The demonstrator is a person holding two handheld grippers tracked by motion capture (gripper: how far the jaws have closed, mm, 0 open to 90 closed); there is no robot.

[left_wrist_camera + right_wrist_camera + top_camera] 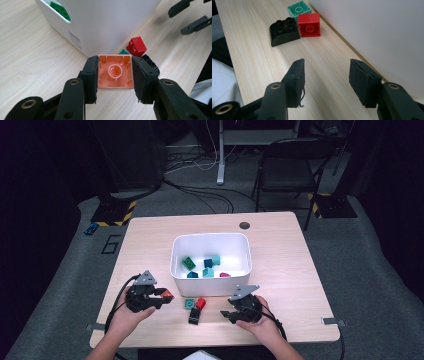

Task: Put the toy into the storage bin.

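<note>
Orange brick (115, 73) sits pinched between the jaws of the left gripper (161, 296), hollow side showing, near the tabletop's (290, 270) front edge beside the white bin (211, 292). The right gripper (326, 75) has its jaws apart with nothing between them, by the bin's wall.

We found the bin (210, 264) standing mid-bench (285, 270), with several building blocks lying inside it. Just before its near wall lay three blocks in a tight cluster: a flat-topped block (189, 304) on the left, a second block (201, 303) touching it on the right, and a sloped block (194, 316) nearest us. Our left claw (162, 295), left of the cluster, held a square block (115, 75); our right claw (226, 315) sat right of it.
</note>
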